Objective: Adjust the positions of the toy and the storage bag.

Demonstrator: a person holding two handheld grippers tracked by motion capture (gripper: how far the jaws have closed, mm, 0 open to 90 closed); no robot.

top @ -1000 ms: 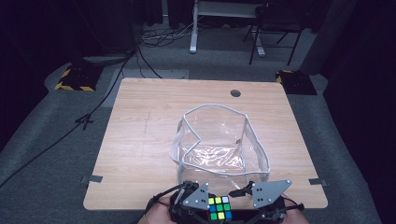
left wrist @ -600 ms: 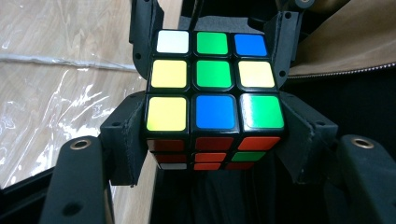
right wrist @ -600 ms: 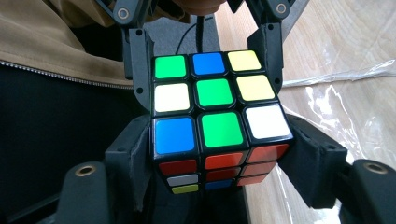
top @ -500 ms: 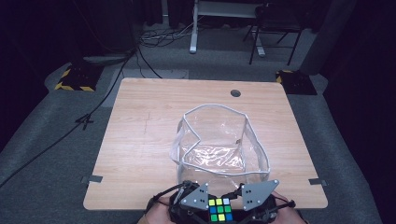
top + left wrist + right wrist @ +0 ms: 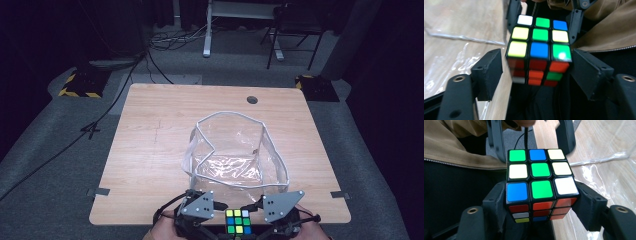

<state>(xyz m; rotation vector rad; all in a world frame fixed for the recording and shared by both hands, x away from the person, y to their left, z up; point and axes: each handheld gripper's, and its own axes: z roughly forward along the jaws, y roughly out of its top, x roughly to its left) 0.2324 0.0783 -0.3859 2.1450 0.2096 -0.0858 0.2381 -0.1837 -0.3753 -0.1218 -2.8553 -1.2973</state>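
1. You hold the puzzle cube (image 5: 238,222) at the bottom middle of the high view, just off the near edge of the tabletop (image 5: 150,150), so both claws can work on it.
2. Your right claw (image 5: 541,202) clamps the cube's near layer from both sides, seemingly to steady it.
3. Your left claw (image 5: 536,72) has just been opening; the cube sits between its jaws, with a gap at the left one, so its hold looks loose or released.
4. The clear plastic bag (image 5: 235,155) stands open in the middle of the frame, probably ready to receive the cube.
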